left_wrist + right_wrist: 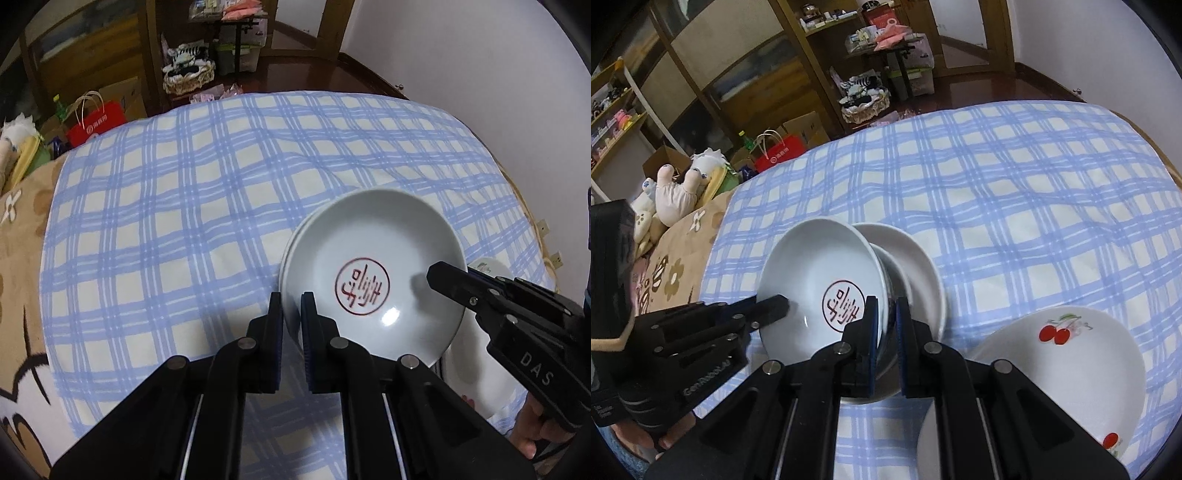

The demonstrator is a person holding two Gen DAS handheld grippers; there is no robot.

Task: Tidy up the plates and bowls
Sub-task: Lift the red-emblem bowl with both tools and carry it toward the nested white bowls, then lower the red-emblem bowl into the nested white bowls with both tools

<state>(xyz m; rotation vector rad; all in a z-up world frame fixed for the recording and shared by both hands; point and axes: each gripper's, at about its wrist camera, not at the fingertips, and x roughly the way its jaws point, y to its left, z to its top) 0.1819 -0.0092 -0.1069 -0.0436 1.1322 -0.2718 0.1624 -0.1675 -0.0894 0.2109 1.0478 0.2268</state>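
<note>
A white dish with a red seal mark (369,273) (820,273) is held by both grippers over the blue checked cloth. My left gripper (291,306) is shut on its left rim, seen from the other side as a black tool (775,308). My right gripper (886,314) is shut on the opposite rim, and its tip (441,278) reaches in from the right. Just behind and under the dish lies a plain white plate (919,258); whether they touch I cannot tell. A white plate with red cherries (1071,362) (487,266) lies to the right.
The checked cloth (184,221) covers a bed, with a brown flowered blanket (672,273) and soft toys (679,192) at its left. Another white plate edge (931,435) shows under the cherry plate. A red paper bag (96,122), boxes and shelves stand on the floor beyond.
</note>
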